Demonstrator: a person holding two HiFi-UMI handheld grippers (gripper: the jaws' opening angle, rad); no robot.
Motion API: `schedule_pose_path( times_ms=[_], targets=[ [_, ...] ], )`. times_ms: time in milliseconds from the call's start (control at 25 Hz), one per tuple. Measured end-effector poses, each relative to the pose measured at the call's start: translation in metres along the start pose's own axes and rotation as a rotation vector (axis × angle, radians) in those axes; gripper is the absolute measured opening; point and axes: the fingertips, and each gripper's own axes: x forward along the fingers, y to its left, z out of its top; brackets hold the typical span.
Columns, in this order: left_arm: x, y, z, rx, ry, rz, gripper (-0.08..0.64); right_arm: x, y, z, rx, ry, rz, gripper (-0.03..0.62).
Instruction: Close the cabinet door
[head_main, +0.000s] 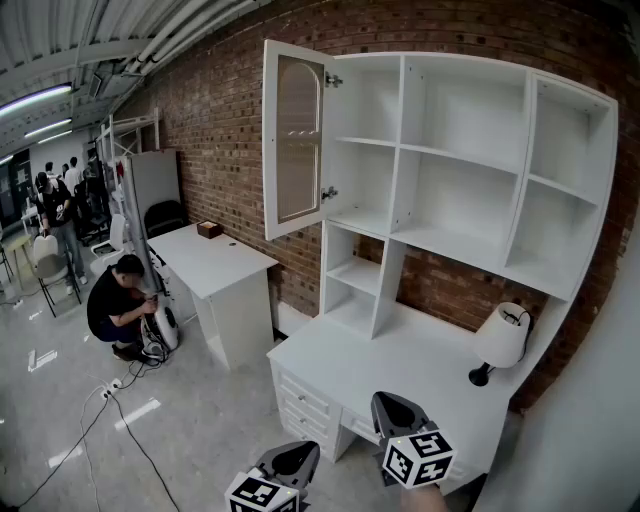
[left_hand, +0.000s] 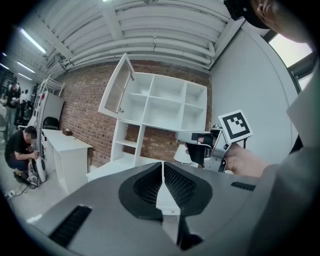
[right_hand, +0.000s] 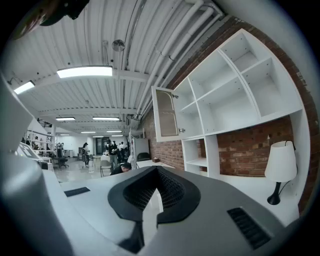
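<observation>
Your left gripper (left_hand: 163, 168): the jaws are pressed together along a thin seam, with nothing between them. Your right gripper (right_hand: 157, 173): the jaws are likewise together and empty.

In the head view both grippers sit low at the bottom edge, side by side but apart, in front of the white desk (head_main: 345, 365). Neither touches any furniture. The left gripper view shows your right gripper off to its right, held in your hand (left_hand: 245, 161), with its marker cube (left_hand: 235, 126) facing the camera.

The cabinet door (head_main: 294, 138) is open. It is a white door with an arched glass panel, swung out to the left on two hinges (head_main: 330, 80) at the left edge of the white shelf unit (head_main: 470, 170). It sits high above the desk, well apart from both grippers. All visible compartments of the shelf unit are bare.

On the desk, right rear, there is a table lamp (head_main: 500, 338) with a white shade and a dark base. A brick wall (head_main: 215, 110) runs behind the shelf unit.

To the left, a second white desk (head_main: 215, 262) carries a small brown box (head_main: 209, 229). A person (head_main: 116, 303) in dark clothes crouches on the floor beside it. More people stand far back on the left.
</observation>
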Motion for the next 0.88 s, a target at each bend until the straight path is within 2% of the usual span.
schedule_pose_path(
  times_ms=[880],
  targets=[
    [0.017, -0.015, 0.001, -0.005, 0.011, -0.024, 0.021, -0.01, -0.02, 0.0, 0.024, -0.01, -0.011, 0.026]
  ],
)
